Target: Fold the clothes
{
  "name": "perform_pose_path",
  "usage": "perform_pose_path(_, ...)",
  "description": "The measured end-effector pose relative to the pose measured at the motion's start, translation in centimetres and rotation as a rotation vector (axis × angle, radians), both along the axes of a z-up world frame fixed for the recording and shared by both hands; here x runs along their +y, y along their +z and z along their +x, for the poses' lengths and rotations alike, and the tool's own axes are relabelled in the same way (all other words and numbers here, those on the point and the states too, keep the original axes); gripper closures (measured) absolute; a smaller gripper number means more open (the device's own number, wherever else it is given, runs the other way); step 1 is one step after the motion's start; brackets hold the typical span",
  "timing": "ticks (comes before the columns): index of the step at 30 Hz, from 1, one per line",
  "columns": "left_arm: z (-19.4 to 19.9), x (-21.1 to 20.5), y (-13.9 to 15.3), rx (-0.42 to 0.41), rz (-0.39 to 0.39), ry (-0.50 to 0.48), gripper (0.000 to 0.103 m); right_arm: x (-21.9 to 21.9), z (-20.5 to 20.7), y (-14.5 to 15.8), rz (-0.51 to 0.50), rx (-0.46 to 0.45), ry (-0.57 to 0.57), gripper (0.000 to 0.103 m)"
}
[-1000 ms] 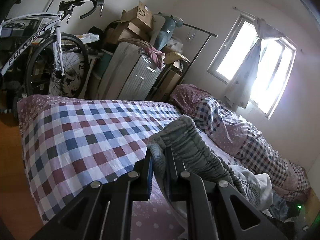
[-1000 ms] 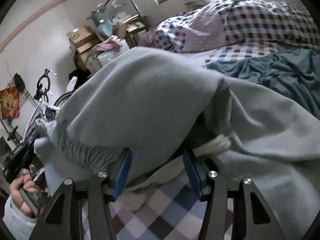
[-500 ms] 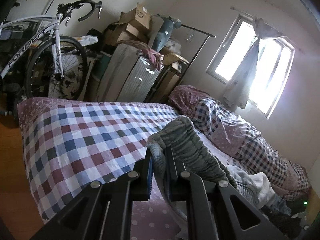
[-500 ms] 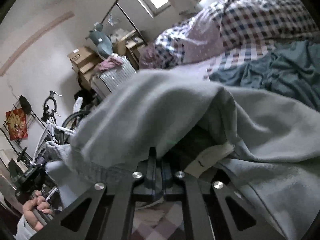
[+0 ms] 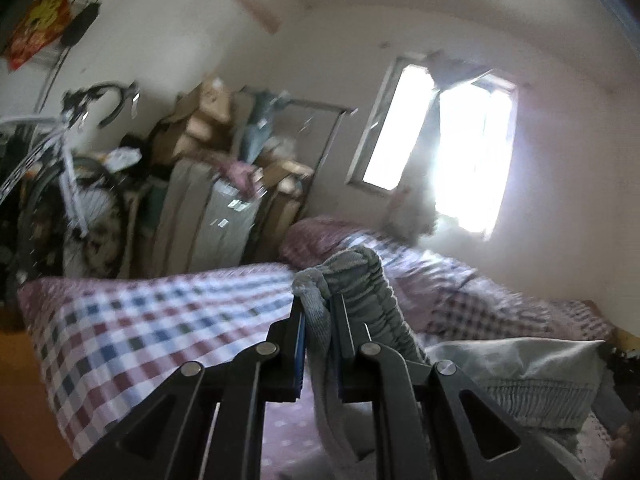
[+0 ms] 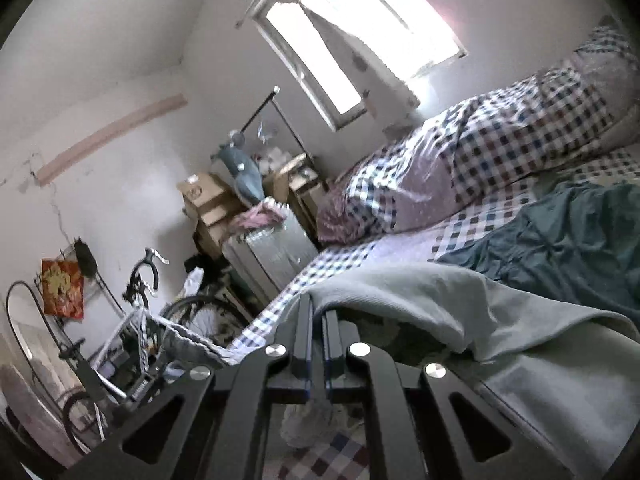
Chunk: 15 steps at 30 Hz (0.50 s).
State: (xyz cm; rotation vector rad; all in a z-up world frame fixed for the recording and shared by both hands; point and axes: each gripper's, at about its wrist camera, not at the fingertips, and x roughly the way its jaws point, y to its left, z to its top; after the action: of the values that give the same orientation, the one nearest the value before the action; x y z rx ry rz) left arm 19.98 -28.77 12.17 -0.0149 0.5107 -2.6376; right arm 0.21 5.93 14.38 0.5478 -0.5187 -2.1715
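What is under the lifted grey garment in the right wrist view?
Under the grey garment, a dark shadowed hollow shows, with checked bedsheet and a pale bit of cloth below the right gripper. Further under, the garment hides everything.

My left wrist camera sits just behind its fingers (image 5: 308, 322) and looks about level over the checked bed (image 5: 152, 320) toward the far wall, with the window (image 5: 436, 152) at upper right and the bicycle (image 5: 72, 200) at left. My right wrist camera looks along its own fingers (image 6: 304, 332), rolled so the room tilts, very close over the grey garment (image 6: 420, 300). Both views share the bed, window, bicycle and stacked boxes (image 5: 204, 120).
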Motion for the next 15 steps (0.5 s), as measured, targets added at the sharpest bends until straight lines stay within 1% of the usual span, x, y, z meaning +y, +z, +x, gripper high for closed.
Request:
perform_pose_path(2, 0.8, 2.1, 1.5, 0.058, -0.062, -0.034, 0.093, 2.2, 1.8, 1.1, -0.031, 0.011, -0.033, 0.101)
perform_pose_path(5, 2.1, 5.0, 3.8, 0.153, -0.119, -0.085, 0.093, 6.8, 5.0, 2.7, -0.075, 0.042, -0.103, 0.101)
perform_pose_path(8, 3.6, 7.1, 5.7, 0.238, -0.150, -0.122, 0.093, 11.3, 8.2, 4.3, -0.116, 0.073, -0.171, 0.101)
perform_pose_path(10, 4.7, 7.9, 6.9, 0.296, -0.138, -0.140, 0.093, 13.6, 10.4, 5.4, -0.121, 0.105, -0.197, 0.101)
perform_pose_path(11, 4.9, 8.0, 7.3, 0.311, -0.127, -0.148, 0.093, 14.6, 11.6, 6.0, -0.121, 0.122, -0.206, 0.101)
perform_pose_path(13, 4.5, 8.2, 7.8, 0.300, -0.104, -0.174, 0.093, 16.3, 13.8, 7.3, -0.130, 0.157, -0.217, 0.101)
perform_pose_path(14, 3.9, 8.2, 7.9, 0.280, -0.098, -0.180, 0.093, 17.0, 14.8, 7.9, -0.132, 0.177, -0.225, 0.101)
perform_pose_path(15, 2.7, 8.2, 7.4, 0.234, -0.085, -0.183, 0.093, 17.4, 15.6, 8.5, -0.132, 0.190, -0.229, 0.101)
